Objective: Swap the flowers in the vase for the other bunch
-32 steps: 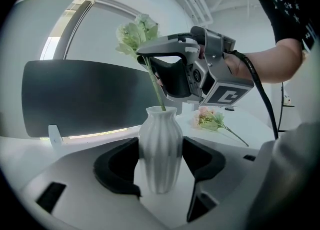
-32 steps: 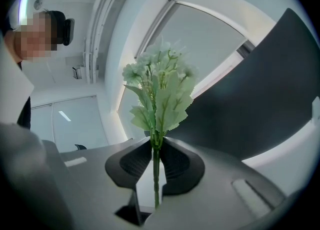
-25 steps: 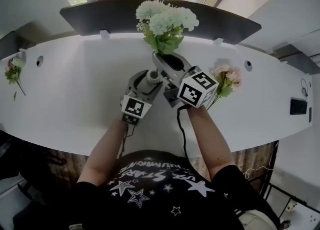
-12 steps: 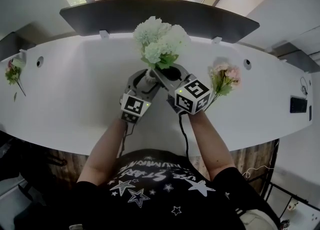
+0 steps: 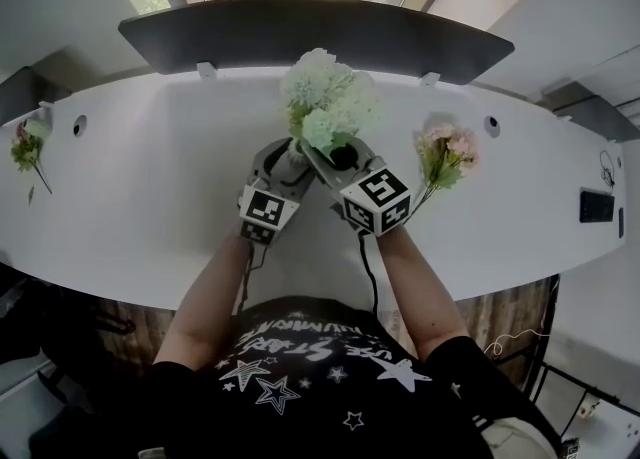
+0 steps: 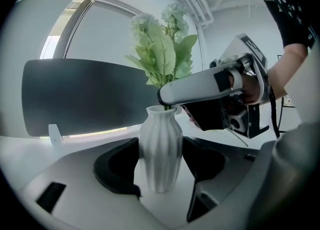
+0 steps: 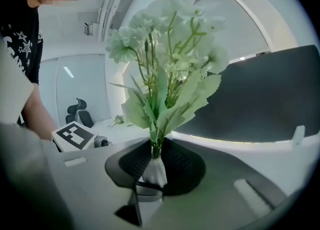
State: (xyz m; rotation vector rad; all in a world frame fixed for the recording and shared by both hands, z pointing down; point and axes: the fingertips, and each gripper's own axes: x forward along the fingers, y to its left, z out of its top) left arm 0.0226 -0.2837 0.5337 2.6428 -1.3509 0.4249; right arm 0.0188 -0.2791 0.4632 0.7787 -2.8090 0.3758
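Observation:
A white ribbed vase (image 6: pixel 159 149) stands on the white table (image 5: pixel 150 177) between the pads of my left gripper (image 5: pixel 296 154), which is shut on its body. My right gripper (image 5: pixel 318 147) is shut on the stems of a white-and-green flower bunch (image 5: pixel 328 97) just above the vase mouth. In the right gripper view the stems (image 7: pixel 156 149) run down between the pads into the vase neck (image 7: pixel 156 174). Those jaws have just been opening a little, with the stems still between them. The left gripper view shows the bunch (image 6: pixel 162 53) upright over the vase.
A pink flower bunch (image 5: pixel 447 152) lies on the table right of the grippers. A smaller bunch (image 5: pixel 27 145) lies at the far left end. A dark curved panel (image 5: pixel 300 32) stands along the table's back edge.
My right gripper has come down and rolled, bringing the white bunch from above and behind the vase to upright over its mouth. The left gripper and the vase have stayed put.

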